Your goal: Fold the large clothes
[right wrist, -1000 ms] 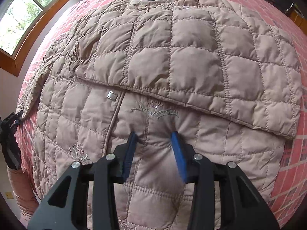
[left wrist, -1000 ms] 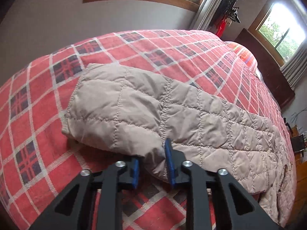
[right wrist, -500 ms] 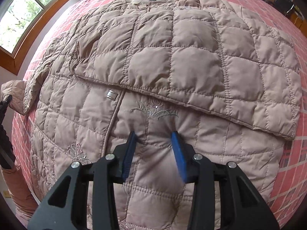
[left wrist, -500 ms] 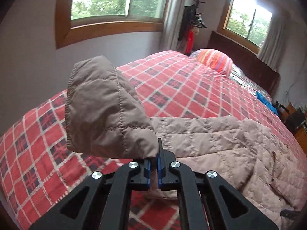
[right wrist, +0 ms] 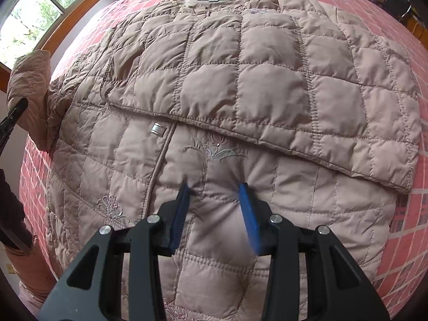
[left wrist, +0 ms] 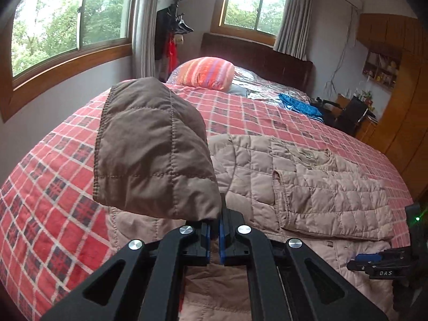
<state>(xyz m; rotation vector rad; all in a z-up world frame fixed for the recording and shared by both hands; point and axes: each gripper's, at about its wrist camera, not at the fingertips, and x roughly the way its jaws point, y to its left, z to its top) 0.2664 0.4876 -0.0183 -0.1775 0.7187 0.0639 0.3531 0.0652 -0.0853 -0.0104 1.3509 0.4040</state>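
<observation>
Left wrist view: the left tool (left wrist: 214,234), jaws pressed together, is pinching the sleeve (left wrist: 152,152) near its cuff and holding it raised directly ahead of and above its tips; a second ago that sleeve was lying flat on the bed (left wrist: 53,187), so the inward sleeve fold is judged under way. Right wrist view: the right tool (right wrist: 215,208), jaws spread, is resting unchanged with its tips against the front of the quilted jacket (right wrist: 240,80), which is lying spread ahead of it with the other sleeve already folded across the chest, while the lifted sleeve is showing at far left.
</observation>
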